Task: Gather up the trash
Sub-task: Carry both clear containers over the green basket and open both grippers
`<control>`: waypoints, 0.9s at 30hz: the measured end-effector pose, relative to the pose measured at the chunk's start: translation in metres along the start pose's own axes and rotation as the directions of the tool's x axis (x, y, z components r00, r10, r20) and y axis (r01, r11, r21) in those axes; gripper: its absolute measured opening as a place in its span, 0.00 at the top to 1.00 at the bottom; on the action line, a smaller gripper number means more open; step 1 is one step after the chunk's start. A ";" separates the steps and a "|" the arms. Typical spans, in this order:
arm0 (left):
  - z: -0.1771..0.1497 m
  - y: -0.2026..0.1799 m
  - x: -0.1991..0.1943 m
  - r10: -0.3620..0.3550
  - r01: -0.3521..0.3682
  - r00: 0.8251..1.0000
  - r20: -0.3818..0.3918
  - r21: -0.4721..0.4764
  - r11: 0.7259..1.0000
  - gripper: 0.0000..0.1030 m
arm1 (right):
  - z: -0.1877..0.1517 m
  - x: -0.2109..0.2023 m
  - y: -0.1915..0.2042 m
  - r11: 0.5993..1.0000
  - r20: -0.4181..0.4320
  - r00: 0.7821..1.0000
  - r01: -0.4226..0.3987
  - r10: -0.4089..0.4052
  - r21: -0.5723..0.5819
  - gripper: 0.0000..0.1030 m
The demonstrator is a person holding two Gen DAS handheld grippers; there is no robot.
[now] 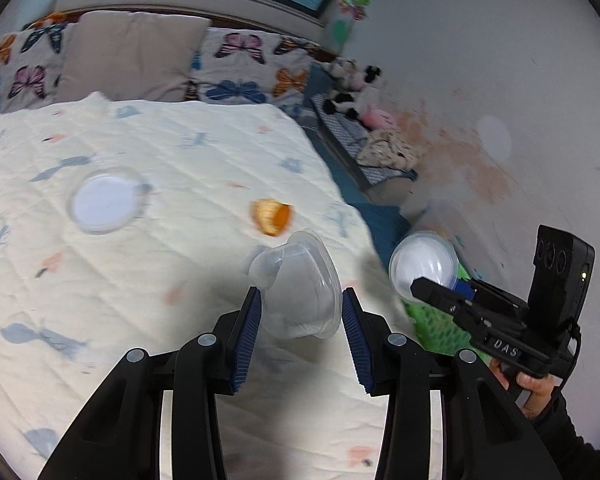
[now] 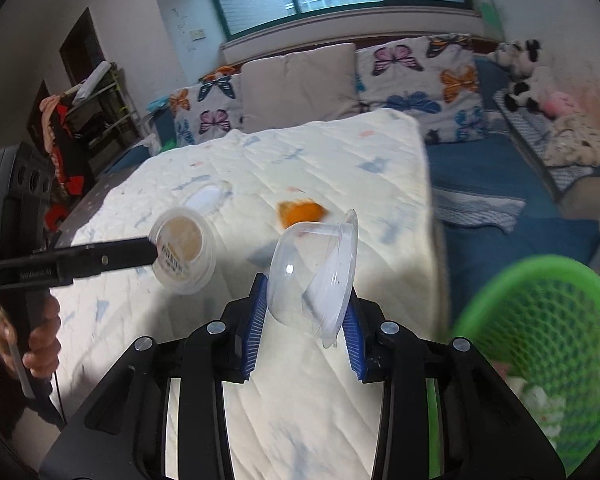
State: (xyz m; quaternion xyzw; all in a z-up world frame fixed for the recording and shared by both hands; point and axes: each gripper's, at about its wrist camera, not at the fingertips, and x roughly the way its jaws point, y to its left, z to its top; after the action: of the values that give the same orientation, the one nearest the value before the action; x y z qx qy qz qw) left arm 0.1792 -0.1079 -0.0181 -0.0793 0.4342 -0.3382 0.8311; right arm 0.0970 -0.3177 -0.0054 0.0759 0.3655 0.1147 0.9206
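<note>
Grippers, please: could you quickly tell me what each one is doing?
Left hand-held gripper: shut on a clear plastic cup.
Right hand-held gripper: shut on a clear plastic bowl.

Home bedroom: quilted bed, pillows.

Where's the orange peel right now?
The orange peel lies on the quilt, just beyond the clear cup in the left tongs, with a round lid farther left.

The bed has a cream quilt with faded blue and pink prints. Lying on it are 1 round clear lid and 1 piece of orange peel, well apart.
</note>
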 end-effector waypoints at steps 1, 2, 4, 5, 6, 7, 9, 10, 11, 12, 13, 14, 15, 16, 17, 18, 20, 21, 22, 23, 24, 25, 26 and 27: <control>-0.001 -0.008 0.003 -0.010 0.010 1.000 -0.004 0.010 1.000 0.61 | -0.005 -0.009 -0.005 1.000 0.002 1.000 0.011 -0.011 0.010 0.65; -0.002 -0.015 0.005 -0.020 0.020 1.000 -0.009 0.019 1.000 0.61 | -0.010 -0.015 -0.009 1.000 0.004 1.000 0.020 -0.020 0.017 0.65; -0.005 -0.033 0.014 -0.042 0.043 0.999 -0.027 0.041 0.998 0.61 | -0.019 -0.030 -0.018 0.999 0.008 0.999 0.044 -0.044 0.030 0.65; -0.006 -0.038 0.017 -0.047 0.049 0.998 -0.032 0.048 0.998 0.61 | -0.023 -0.036 -0.023 0.998 0.011 0.998 0.055 -0.056 0.036 0.65; -0.008 -0.047 0.021 -0.056 0.058 0.998 -0.041 0.058 0.997 0.61 | -0.029 -0.043 -0.029 0.996 0.013 0.997 0.070 -0.071 0.045 0.65; -0.010 -0.057 0.026 -0.066 0.069 0.996 -0.052 0.070 0.995 0.61 | -0.033 -0.049 -0.034 0.995 0.015 0.996 0.086 -0.087 0.053 0.65; -0.013 -0.072 0.033 -0.080 0.086 0.995 -0.068 0.090 0.992 0.61 | -0.043 -0.060 -0.044 0.991 0.017 0.993 0.111 -0.113 0.072 0.65; -0.015 -0.079 0.036 -0.086 0.093 0.994 -0.074 0.099 0.991 0.61 | -0.048 -0.064 -0.049 0.989 0.016 0.992 0.121 -0.122 0.081 0.65; -0.016 -0.088 0.041 -0.092 0.101 0.992 -0.084 0.111 0.989 0.61 | -0.053 -0.070 -0.056 0.986 0.013 0.990 0.137 -0.139 0.094 0.65; -0.015 -0.094 0.044 -0.096 0.106 0.991 -0.091 0.118 0.987 0.61 | -0.058 -0.074 -0.062 0.983 0.012 0.988 0.149 -0.152 0.105 0.65; -0.016 -0.099 0.047 -0.101 0.113 0.990 -0.099 0.124 0.986 0.61 | -0.063 -0.078 -0.067 0.981 0.010 0.987 0.159 -0.161 0.115 0.65; -0.016 -0.105 0.050 -0.106 0.120 0.989 -0.106 0.130 0.984 0.61 | -0.068 -0.081 -0.072 0.978 0.006 0.985 0.168 -0.170 0.127 0.65; -0.017 -0.112 0.055 -0.110 0.125 0.987 -0.115 0.138 0.982 0.61 | -0.072 -0.083 -0.078 0.974 0.002 0.984 0.177 -0.179 0.138 0.65; -0.017 -0.119 0.060 -0.116 0.133 0.985 -0.125 0.145 0.980 0.61 | -0.077 -0.086 -0.086 0.969 -0.003 0.981 0.193 -0.194 0.152 0.65; -0.017 -0.123 0.062 -0.119 0.138 0.984 -0.130 0.149 0.979 0.61 | -0.080 -0.088 -0.091 0.966 -0.007 0.978 0.206 -0.207 0.159 0.65; -0.017 -0.131 0.067 -0.123 0.145 0.983 -0.139 0.157 0.977 0.61 | -0.083 -0.090 -0.095 0.963 -0.010 0.976 0.217 -0.218 0.163 0.65; -0.018 -0.142 0.074 -0.127 0.153 0.981 -0.149 0.171 0.973 0.61 | -0.089 -0.095 -0.104 0.955 -0.017 0.971 0.237 -0.238 0.179 0.64; -0.018 -0.148 0.078 -0.130 0.158 0.979 -0.156 0.178 0.971 0.61 | -0.092 -0.096 -0.109 0.950 -0.021 0.968 0.249 -0.249 0.189 0.64; -0.017 -0.153 0.082 -0.131 0.160 0.978 -0.162 0.183 0.970 0.61 | -0.094 -0.097 -0.112 0.946 -0.024 0.966 0.259 -0.259 0.194 0.64; -0.017 -0.157 0.084 -0.132 0.163 0.977 -0.166 0.186 0.969 0.61 | -0.096 -0.098 -0.116 0.943 -0.028 0.963 0.267 -0.267 0.198 0.63; -0.016 -0.161 0.088 -0.134 0.166 0.976 -0.171 0.190 0.968 0.61 | -0.099 -0.099 -0.119 0.941 -0.031 0.962 0.272 -0.271 0.203 0.63; -0.015 -0.166 0.092 -0.134 0.167 0.975 -0.175 0.194 0.967 0.61 | -0.101 -0.100 -0.121 0.939 -0.031 0.961 0.275 -0.275 0.206 0.63; -0.015 -0.170 0.094 -0.135 0.170 0.974 -0.180 0.197 0.966 0.61 | -0.103 -0.101 -0.123 0.936 -0.031 0.959 0.282 -0.282 0.209 0.62; -0.015 -0.173 0.097 -0.137 0.174 0.973 -0.183 0.199 0.964 0.61 | -0.104 -0.103 -0.125 0.934 -0.030 0.957 0.287 -0.287 0.211 0.62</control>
State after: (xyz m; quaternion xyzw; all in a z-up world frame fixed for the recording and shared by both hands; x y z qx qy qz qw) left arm 0.1206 -0.2977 -0.0181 0.0053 0.4561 -0.4528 0.7661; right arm -0.0279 -0.4594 -0.0411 0.1202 0.3825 -0.0608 0.9141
